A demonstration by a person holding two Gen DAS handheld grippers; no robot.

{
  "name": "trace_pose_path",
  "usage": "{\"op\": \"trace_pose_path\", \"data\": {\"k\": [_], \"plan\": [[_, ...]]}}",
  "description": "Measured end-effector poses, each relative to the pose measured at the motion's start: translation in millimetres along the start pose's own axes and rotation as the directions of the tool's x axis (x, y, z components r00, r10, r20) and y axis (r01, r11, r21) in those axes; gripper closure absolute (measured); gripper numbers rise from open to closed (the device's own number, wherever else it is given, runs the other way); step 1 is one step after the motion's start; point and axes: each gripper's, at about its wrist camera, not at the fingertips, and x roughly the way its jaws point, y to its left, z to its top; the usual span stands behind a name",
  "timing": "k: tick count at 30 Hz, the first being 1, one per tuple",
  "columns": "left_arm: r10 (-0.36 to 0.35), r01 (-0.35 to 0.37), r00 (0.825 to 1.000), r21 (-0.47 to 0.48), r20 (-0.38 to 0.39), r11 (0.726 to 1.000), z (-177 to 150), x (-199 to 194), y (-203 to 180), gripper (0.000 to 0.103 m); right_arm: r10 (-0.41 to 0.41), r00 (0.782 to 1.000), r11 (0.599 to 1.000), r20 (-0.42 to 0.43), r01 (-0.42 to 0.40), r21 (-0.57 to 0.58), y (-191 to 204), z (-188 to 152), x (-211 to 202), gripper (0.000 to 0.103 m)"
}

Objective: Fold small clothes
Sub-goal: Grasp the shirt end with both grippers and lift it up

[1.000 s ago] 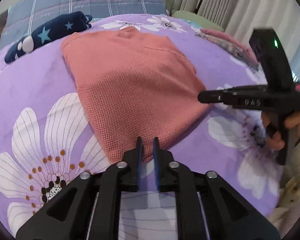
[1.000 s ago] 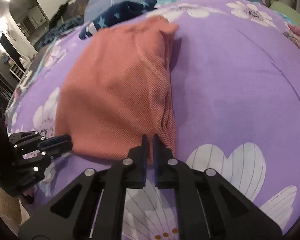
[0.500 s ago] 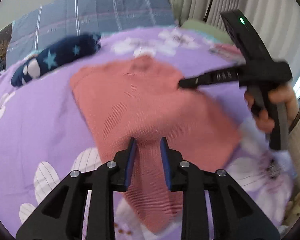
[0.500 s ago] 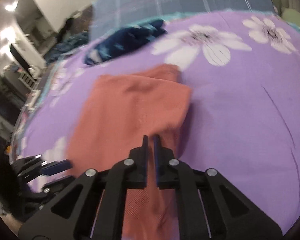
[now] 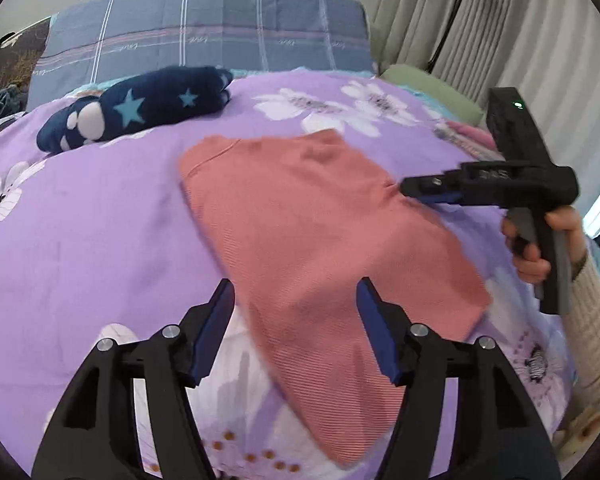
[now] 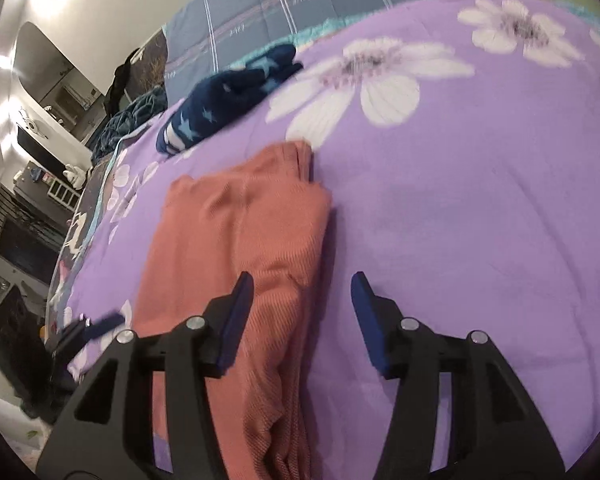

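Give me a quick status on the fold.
Both grippers' jaws opening, nothing pinched. Salmon-pink knit garment folded over on purple floral bedspread. Nothing in the way.

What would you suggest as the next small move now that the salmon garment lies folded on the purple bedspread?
Probably draw both grippers back clear of the salmon garment. The left gripper and right gripper are opening with no pad pressing the cloth, which lies flat, so the fold looks released.

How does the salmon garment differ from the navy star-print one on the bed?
The salmon garment is plain ribbed knit, lying flat in a wide fold near the cameras. The navy star-print garment is patterned, bundled into a compact roll, farther back by the plaid pillow. Both rest on the purple floral bedspread.
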Motion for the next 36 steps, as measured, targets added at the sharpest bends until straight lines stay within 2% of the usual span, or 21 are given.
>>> {"op": "trace_pose_path", "data": {"k": [2, 6, 16, 21, 24, 25, 26, 27, 28, 31, 34, 36], "plan": [[-0.016, 0.016, 1.0, -0.022, -0.026, 1.0, 1, 7, 6, 0.039, 0.039, 0.999, 0.999, -0.036, -0.039, 0.003, -1, -4, 9, 0.05], [-0.034, 0.032, 0.997, -0.04, -0.065, 0.999, 0, 21, 8, 0.039, 0.06, 0.996, 0.998, -0.063, -0.061, -0.007, 3, -8, 20, 0.05], [-0.11, 0.104, 0.99, -0.07, -0.092, 0.992, 7, 47, 22, 0.025, 0.098, 0.989, 0.993, -0.108, -0.104, -0.05, 11, 4, 41, 0.048], [-0.181, 0.17, 0.979, -0.105, -0.097, 0.98, 17, 59, 32, 0.021, 0.102, 0.988, 0.991, -0.113, -0.112, -0.078, 14, 13, 49, 0.051], [-0.231, 0.216, 0.969, -0.156, -0.086, 0.964, 26, 71, 41, 0.021, 0.092, 0.99, 0.99, -0.107, -0.102, -0.094, 18, 14, 51, 0.056], [-0.238, 0.222, 0.968, -0.174, -0.077, 0.959, 30, 74, 44, 0.029, 0.089, 0.991, 0.99, -0.104, -0.099, -0.097, 18, 14, 51, 0.06], [-0.232, 0.216, 0.97, -0.179, -0.071, 0.96, 33, 75, 45, 0.04, 0.081, 0.992, 0.99, -0.097, -0.091, -0.103, 19, 13, 50, 0.068], [-0.232, 0.216, 0.97, -0.185, -0.069, 0.959, 34, 76, 46, 0.059, 0.07, 0.994, 0.991, -0.086, -0.079, -0.106, 21, 12, 49, 0.073], [-0.24, 0.224, 0.969, -0.202, -0.062, 0.953, 36, 74, 47, 0.067, 0.057, 0.996, 0.992, -0.071, -0.065, -0.107, 23, 11, 46, 0.077], [-0.205, 0.199, 0.978, -0.154, -0.029, 0.968, 37, 59, 36, 0.073, 0.037, 0.999, 0.991, -0.016, -0.039, -0.125, 33, 7, 30, 0.081], [-0.132, 0.133, 0.991, -0.039, 0.03, 0.99, 44, 31, 11, 0.074, 0.029, 0.998, 0.987, 0.047, -0.021, -0.16, 47, 3, 10, 0.082], [-0.111, 0.111, 0.991, 0.008, 0.069, 0.994, 50, 16, -1, 0.074, 0.034, 0.995, 0.984, 0.096, -0.017, -0.176, 54, 0, -8, 0.083]]}}
